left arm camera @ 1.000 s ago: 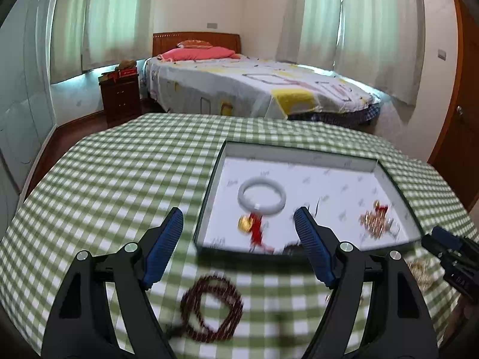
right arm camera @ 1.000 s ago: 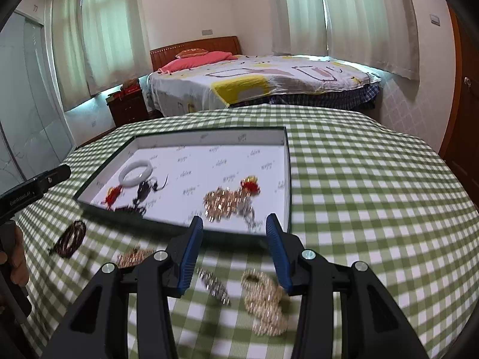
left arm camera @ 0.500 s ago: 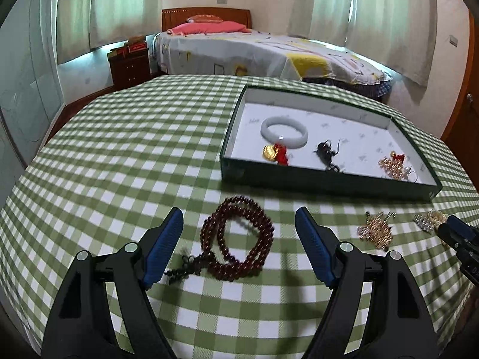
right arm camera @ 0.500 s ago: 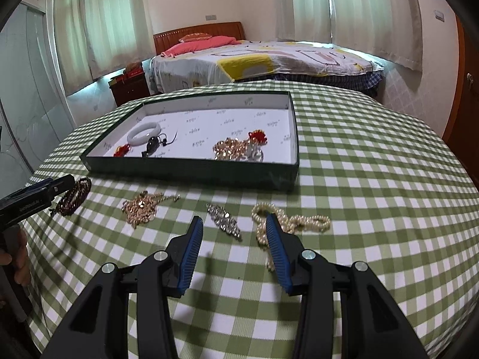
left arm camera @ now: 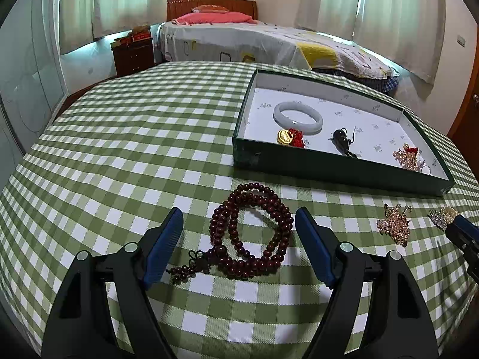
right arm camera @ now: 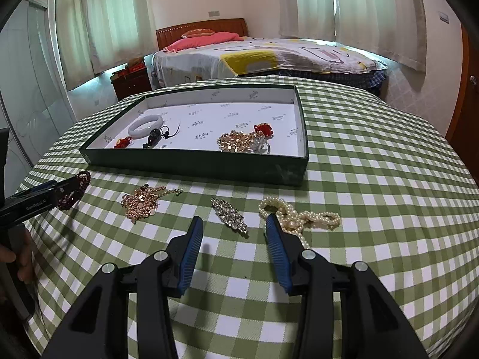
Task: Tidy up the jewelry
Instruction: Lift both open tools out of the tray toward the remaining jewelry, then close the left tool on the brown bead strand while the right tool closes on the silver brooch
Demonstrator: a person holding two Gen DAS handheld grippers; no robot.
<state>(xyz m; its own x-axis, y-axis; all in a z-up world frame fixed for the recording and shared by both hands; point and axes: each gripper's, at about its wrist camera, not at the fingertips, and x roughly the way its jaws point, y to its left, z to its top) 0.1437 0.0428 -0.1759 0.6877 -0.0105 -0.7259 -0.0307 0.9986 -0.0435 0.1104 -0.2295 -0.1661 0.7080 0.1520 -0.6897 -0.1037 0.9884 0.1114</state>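
Observation:
A dark red bead necklace [left arm camera: 251, 230] lies coiled on the green checked cloth, and my left gripper [left arm camera: 239, 212] stands open with one finger on each side of it, not touching. My right gripper [right arm camera: 233, 218] is open and holds nothing. A silver brooch [right arm camera: 229, 214] lies just ahead of its tips and a pearl string [right arm camera: 302, 217] lies beside its right finger. A gold sequin piece [right arm camera: 140, 202] rests further left. The dark green tray [right arm camera: 194, 164] holds a white bangle [left arm camera: 298, 113], a gold pendant on red cord [left arm camera: 289, 137], a dark pendant [left arm camera: 341, 140] and a gold cluster [right arm camera: 239, 142].
The round table's edge curves close on the left and near sides. A hand [right arm camera: 18, 260] holds the left gripper [right arm camera: 60, 193] at the far left of the right wrist view. A bed, a nightstand and curtained windows stand behind the table.
Both grippers drew back from the tray and sank toward the cloth. The bead necklace now lies between the left fingers; the brooch and pearls sit at the right gripper's tips. Both openings look the same.

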